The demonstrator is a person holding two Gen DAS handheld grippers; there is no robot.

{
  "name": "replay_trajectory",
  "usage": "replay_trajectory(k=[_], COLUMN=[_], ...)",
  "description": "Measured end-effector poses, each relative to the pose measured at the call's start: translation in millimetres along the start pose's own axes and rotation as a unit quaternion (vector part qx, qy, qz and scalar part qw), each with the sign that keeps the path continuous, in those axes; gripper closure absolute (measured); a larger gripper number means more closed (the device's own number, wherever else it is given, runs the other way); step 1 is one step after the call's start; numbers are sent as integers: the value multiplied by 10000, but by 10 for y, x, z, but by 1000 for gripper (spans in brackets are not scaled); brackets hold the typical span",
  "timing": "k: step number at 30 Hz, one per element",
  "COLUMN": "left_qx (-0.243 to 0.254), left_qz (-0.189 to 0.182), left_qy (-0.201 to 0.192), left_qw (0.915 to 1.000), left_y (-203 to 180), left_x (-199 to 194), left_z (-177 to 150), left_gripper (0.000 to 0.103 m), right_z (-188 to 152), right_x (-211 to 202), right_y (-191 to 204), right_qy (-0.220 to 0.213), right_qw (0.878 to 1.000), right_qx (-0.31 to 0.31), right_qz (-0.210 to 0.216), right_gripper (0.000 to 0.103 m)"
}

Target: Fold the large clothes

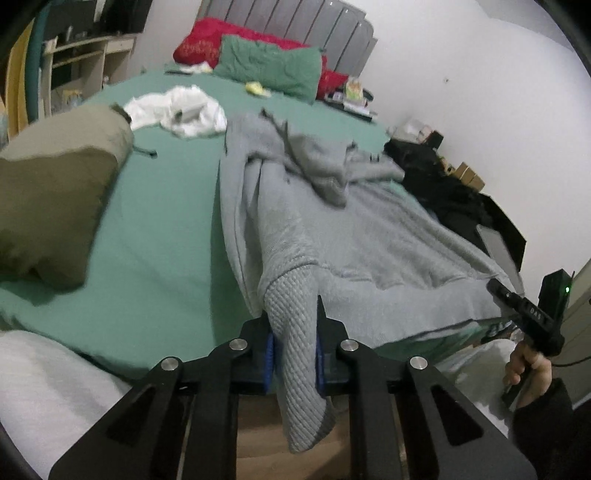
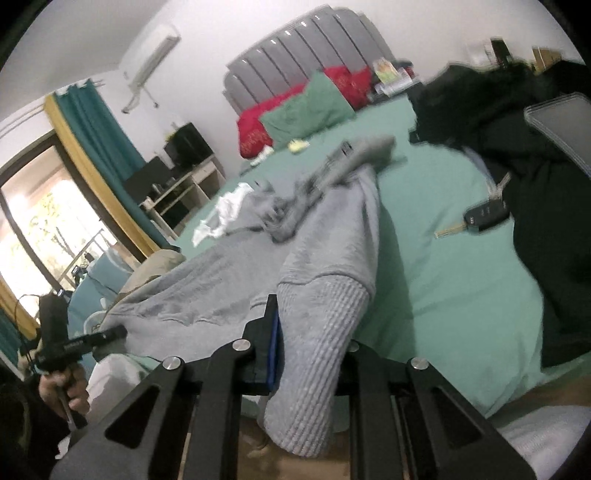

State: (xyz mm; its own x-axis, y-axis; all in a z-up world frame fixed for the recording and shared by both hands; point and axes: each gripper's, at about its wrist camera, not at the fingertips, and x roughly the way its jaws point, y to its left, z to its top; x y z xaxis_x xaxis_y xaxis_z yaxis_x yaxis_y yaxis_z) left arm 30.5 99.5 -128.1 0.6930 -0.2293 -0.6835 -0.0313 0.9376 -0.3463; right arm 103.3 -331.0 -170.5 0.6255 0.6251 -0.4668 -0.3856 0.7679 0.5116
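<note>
Through my left wrist camera, my left gripper [image 1: 293, 343] has its jaws drawn narrow, pinching the ribbed hem of the large grey knitted sweater [image 1: 332, 236]. The blue pads [image 1: 269, 354] press the fabric from both sides, and a flap of hem hangs down below my fingers. The rest of the sweater lies spread on the green bed sheet [image 1: 166, 229], rumpled toward the far end. To the left sits an olive-brown cushion [image 1: 55, 192], and beyond it a crumpled white cloth [image 1: 181, 110]. At the head of the bed a green pillow [image 1: 269, 66] leans on a red pillow [image 1: 207, 40] before the grey padded headboard [image 1: 295, 18]. A heap of black clothing [image 1: 443, 184] lies at the sweater's right side. My right gripper [image 1: 517, 299] shows at the right edge, near the hem's other corner.

Through my right wrist camera, my right gripper [image 2: 310, 350] is likewise closed tight on the ribbed hem of the sweater [image 2: 229, 295], which drapes over my right finger and hides it. A black car key [image 2: 480, 218] with a metal blade rests on the sheet [image 2: 443, 277], touching the black clothing [image 2: 535, 184]. My left gripper [image 2: 85, 343] shows at the lower left, beside the sweater's edge; its jaws I cannot make out from here.
</note>
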Motion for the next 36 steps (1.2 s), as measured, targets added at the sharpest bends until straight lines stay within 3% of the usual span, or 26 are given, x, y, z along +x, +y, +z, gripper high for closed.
replay_trajectory(k=[12, 18, 22, 26, 36], left_qx=[114, -27, 81, -219, -564], left_qz=[-353, -460, -344, -436, -294], left_qy=[-423, -460, -495, -444, -239], left_qw=[9984, 9979, 9982, 9978, 9977], left_y=[-287, -301, -266, -115, 151], left_x=[-1245, -1477, -1236, -778, 581], left_z=[-4, 161, 388, 746, 1655], left_gripper=[86, 86, 86, 86, 86], right_z=[10, 107, 284, 557, 1298], right_x=[-1007, -1207, -1044, -722, 413], right_y=[643, 771, 657, 436, -49], right_qy=[-578, -711, -776, -789, -663], right_qw=[9972, 9962, 9961, 9965, 9973], right_qx=[-455, -444, -322, -72, 305], right_qz=[164, 228, 253, 257, -97], right_gripper=[87, 87, 87, 87, 87])
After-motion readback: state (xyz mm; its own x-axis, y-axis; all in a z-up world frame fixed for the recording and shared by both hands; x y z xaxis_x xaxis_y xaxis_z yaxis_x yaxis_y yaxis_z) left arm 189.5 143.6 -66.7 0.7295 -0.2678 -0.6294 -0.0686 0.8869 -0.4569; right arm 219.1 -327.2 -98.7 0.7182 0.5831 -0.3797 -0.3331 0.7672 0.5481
